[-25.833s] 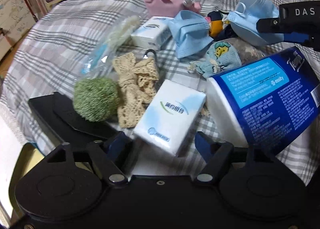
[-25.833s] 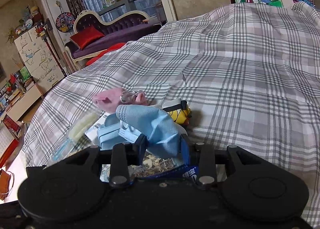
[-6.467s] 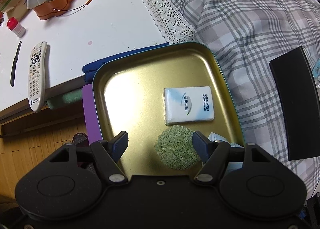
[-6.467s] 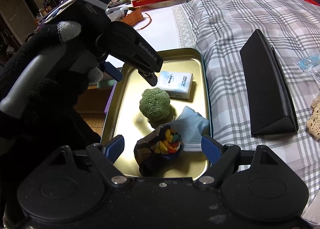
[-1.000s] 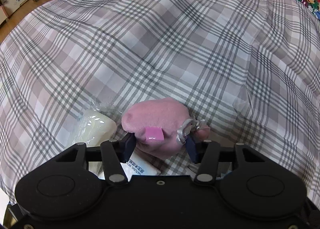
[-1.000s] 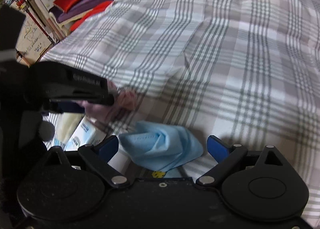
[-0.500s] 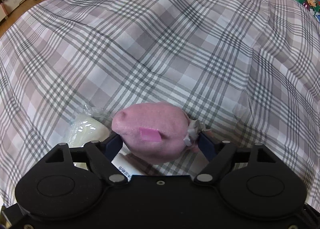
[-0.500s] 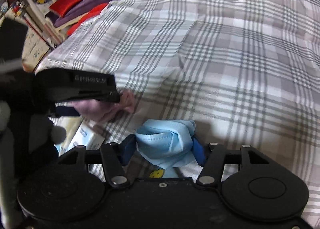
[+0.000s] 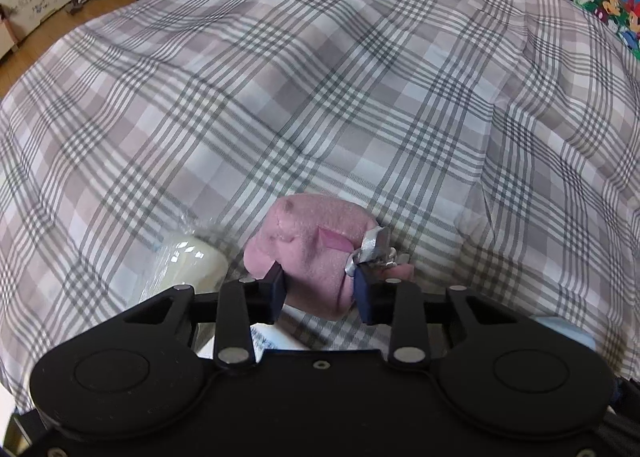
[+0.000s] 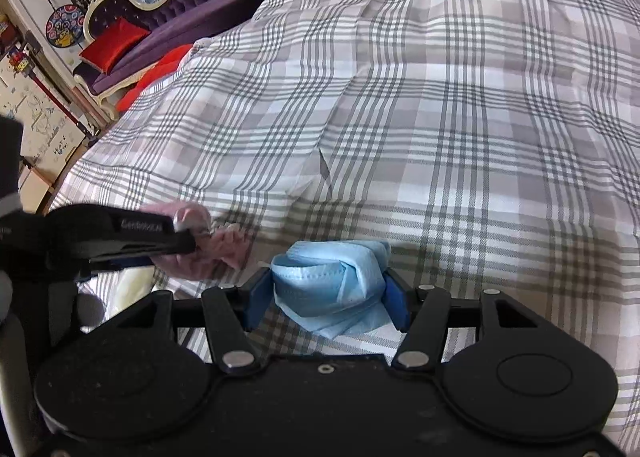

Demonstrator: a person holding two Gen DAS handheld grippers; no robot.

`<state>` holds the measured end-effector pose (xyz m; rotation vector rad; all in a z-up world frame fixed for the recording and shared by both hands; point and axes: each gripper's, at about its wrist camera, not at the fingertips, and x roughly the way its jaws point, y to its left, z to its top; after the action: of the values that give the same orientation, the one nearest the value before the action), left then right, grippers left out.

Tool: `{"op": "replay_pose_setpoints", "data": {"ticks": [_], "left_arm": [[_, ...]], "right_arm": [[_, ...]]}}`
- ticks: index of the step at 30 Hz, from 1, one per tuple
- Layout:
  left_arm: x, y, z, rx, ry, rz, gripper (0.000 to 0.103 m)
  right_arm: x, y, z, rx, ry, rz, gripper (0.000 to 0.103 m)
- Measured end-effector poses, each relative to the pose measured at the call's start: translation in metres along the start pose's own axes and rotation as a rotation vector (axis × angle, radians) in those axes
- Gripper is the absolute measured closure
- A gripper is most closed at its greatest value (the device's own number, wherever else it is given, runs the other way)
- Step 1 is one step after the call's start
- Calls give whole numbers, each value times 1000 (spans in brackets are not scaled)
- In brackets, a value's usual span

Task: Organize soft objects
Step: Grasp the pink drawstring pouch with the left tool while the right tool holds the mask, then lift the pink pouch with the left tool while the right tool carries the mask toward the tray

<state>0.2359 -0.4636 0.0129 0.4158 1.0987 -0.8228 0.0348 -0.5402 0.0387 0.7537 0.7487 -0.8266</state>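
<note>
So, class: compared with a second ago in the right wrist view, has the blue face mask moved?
Yes. The blue face mask lay loose on the plaid bedspread; now the right gripper pinches it, bunched, lifted slightly.

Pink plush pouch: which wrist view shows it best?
The left wrist view. There the pink plush pouch sits centred and whole, pinched by the left gripper, silver clasp visible. The right wrist view shows only part of it, at the left behind the left gripper's finger, beside the blue mask.
</note>
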Motion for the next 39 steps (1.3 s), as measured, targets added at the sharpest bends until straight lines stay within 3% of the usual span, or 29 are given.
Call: {"op": "replay_pose_setpoints", "data": {"ticks": [15,18,20,21,27,29,31,33,39], "left_arm": [[-59,23,-35,-52,30,-81,70],[-78,24,-42,-47,12,-108,73],[-91,27,-48,-46,4,-132,80],[-98,28,-53,-42,-5,-143,89],[-118,27,-75,15,-14,-106,89],[-114,28,-78,21,-4,-113,82],[-105,28,-78,19,8,-110,50],[-101,26,-82,17,-9,-90,33],[-71,17,-77,48,-12,-38,30]], "right_arm": [[-6,-5,2,18,-16,-20,45],[-9,-3,0,4,-20,-32,45],[-11,0,-2,-6,-28,-41,45],[-13,2,-3,-10,-30,-44,45],[-25,14,-9,-45,-36,-44,45],[-26,17,-12,-44,-36,-49,45],[-27,19,-14,-49,-37,-45,46],[-28,22,-15,-59,-43,-43,45],[-18,12,-12,-30,-31,-27,45]]}}
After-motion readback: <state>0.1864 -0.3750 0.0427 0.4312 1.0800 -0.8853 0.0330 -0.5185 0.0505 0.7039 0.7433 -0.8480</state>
